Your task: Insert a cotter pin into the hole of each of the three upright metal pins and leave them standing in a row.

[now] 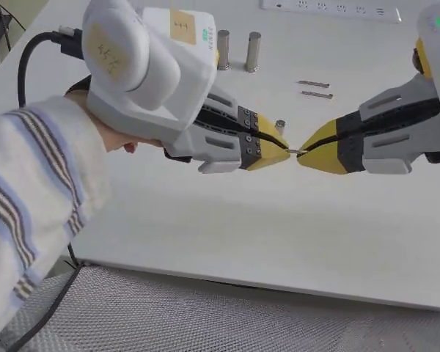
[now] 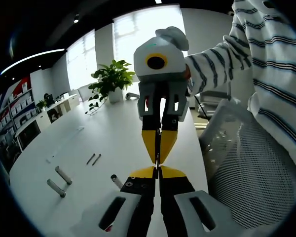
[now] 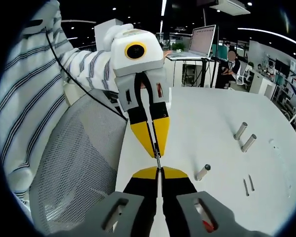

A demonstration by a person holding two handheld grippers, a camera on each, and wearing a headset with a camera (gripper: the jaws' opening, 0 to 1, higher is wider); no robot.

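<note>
Yellow-tipped left gripper (image 1: pixel 285 149) and right gripper (image 1: pixel 301 157) meet tip to tip, both jaws pinching one thin metal cotter pin (image 1: pixel 294 152). A short upright steel pin (image 1: pixel 280 126) stands at eleven o'clock.

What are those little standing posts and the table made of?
The upright pins look like bare metal, probably steel: they are grey with a dull shine. The table looks like matte white laminate or painted board: it is smooth with hardly any glare.
</note>
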